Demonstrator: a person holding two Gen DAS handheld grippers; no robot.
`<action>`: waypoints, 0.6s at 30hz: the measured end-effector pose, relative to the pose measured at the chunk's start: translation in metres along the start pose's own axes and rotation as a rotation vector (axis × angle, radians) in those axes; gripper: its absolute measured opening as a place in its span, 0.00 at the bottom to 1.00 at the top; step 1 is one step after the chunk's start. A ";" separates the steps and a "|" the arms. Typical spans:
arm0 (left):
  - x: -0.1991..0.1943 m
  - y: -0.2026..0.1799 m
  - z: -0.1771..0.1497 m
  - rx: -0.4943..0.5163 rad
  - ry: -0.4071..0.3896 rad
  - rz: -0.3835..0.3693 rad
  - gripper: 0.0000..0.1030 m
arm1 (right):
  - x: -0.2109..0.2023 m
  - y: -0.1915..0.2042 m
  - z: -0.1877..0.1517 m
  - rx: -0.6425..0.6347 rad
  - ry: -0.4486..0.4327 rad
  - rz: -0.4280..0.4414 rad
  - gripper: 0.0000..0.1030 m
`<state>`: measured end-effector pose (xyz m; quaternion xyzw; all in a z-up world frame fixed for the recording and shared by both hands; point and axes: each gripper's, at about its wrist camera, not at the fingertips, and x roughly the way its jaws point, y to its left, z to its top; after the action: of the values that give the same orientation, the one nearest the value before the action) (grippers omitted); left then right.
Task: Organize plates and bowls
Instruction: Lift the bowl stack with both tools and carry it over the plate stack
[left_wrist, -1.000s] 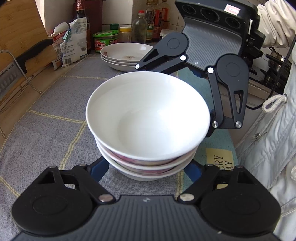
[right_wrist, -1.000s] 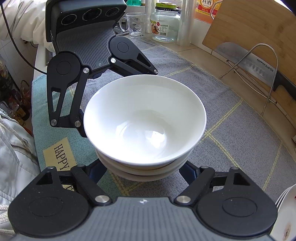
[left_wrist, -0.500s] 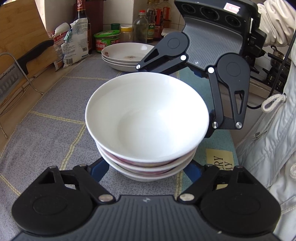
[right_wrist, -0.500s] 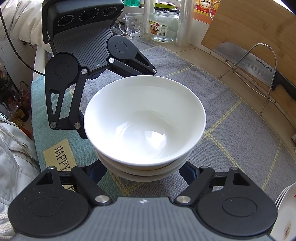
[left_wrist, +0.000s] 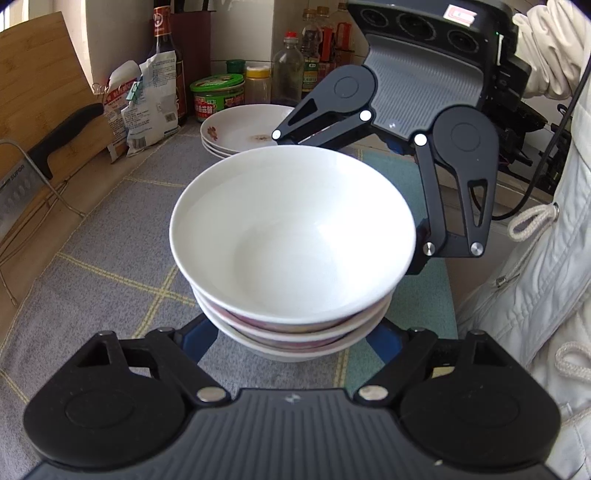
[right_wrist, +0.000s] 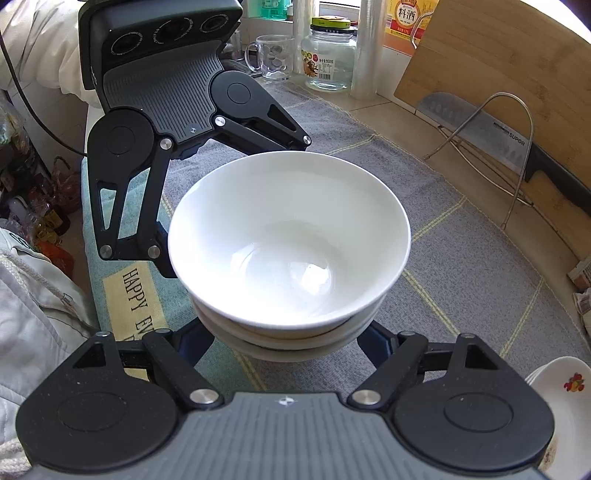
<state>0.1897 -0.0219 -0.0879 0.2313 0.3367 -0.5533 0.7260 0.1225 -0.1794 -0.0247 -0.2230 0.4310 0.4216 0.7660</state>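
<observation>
Grey checked cloth (left_wrist: 110, 258) covers the bench (right_wrist: 399, 110), with a teal mat (right_wrist: 122, 295) printed with "HAPPY" along the near edge beside a person's pale jacket (left_wrist: 535, 295). At the centre sits a stack of bowls (left_wrist: 291, 236), three white bowls nested, the lower ones showing a reddish band. Both grippers straddle it from opposite sides: the left gripper (left_wrist: 291, 339) has its blue fingers (left_wrist: 199, 338) set at the base of the stack, and the right gripper (right_wrist: 288, 341) does likewise from the other side. Each has its jaws spread wide around the lowest bowl, seemingly clamped on it, though the contact itself is hidden beneath the rims. Farther back, a pile of plates (left_wrist: 243, 129) rests near jars and bottles. A cleaver (right_wrist: 491, 136) leans in a wire rack against a wooden cutting board (right_wrist: 498, 62).
</observation>
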 end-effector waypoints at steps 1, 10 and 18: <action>0.002 -0.002 0.005 0.003 -0.001 0.004 0.83 | -0.004 -0.002 -0.003 -0.003 0.001 -0.001 0.84; 0.037 -0.012 0.053 0.021 -0.022 0.023 0.83 | -0.044 -0.040 -0.033 -0.019 -0.003 -0.018 0.84; 0.074 -0.010 0.098 0.058 -0.050 0.033 0.83 | -0.077 -0.078 -0.060 -0.026 -0.006 -0.058 0.84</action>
<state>0.2150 -0.1424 -0.0775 0.2438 0.2987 -0.5563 0.7361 0.1388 -0.2992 0.0071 -0.2443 0.4166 0.4053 0.7763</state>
